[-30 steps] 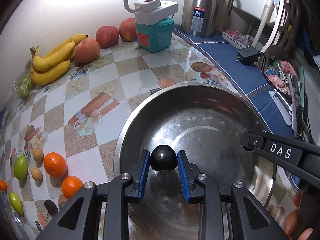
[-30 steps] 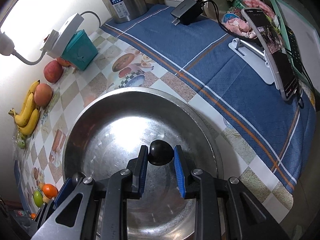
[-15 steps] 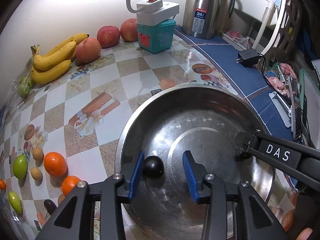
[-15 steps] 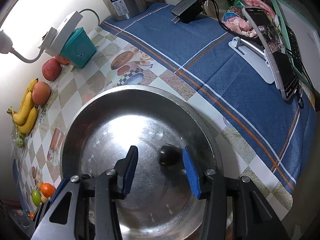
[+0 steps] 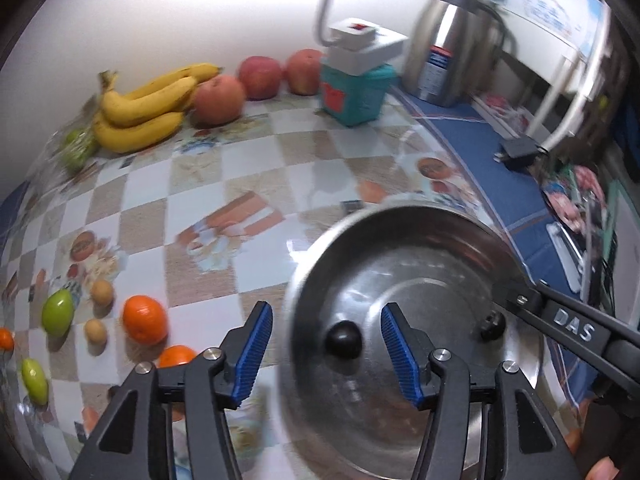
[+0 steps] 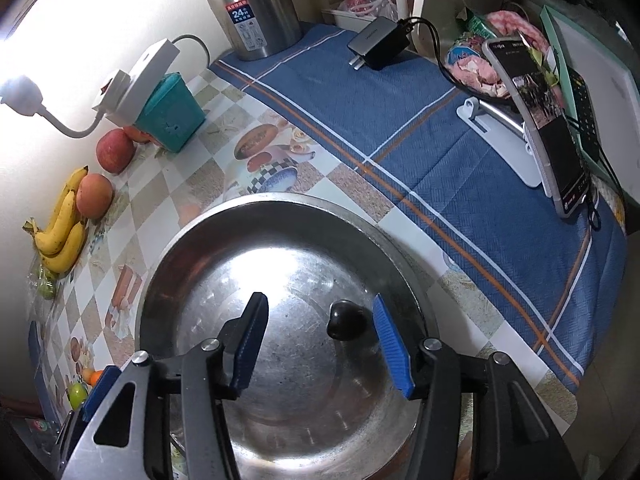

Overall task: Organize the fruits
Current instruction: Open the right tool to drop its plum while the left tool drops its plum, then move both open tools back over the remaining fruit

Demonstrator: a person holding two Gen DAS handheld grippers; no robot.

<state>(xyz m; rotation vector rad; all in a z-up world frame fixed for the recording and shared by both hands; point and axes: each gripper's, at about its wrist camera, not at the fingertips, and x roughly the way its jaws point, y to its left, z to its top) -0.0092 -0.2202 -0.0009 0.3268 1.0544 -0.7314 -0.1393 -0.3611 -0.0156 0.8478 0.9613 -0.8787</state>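
A steel bowl [image 5: 360,216] holds two small dark round fruits. One dark fruit [image 5: 343,339] lies loose on the bowl floor between the fingers of my left gripper [image 5: 326,320]; its jaws are opening and touch nothing. The left gripper straddles the bowl's left rim. The other dark fruit [image 6: 346,320] lies in the bowl [image 6: 280,198] close to the right-hand finger of my right gripper [image 6: 319,308], whose jaws are also opening, with the pads off the fruit. On the table lie oranges [image 5: 144,319], green fruits [image 5: 58,312], bananas [image 5: 148,100] and apples [image 5: 219,100].
A steel thermos [image 5: 452,48] and a teal box [image 5: 352,92] with a power strip on top stand at the back. A blue cloth [image 6: 440,140] carries a charger [image 6: 380,42] and a phone on a stand [image 6: 540,128]. Small brown fruits [image 5: 101,292] lie near the oranges.
Both grippers opened and let go of their dark fruits, which now rest in the bowl. The left gripper drew back to the left, over the bowl's rim.
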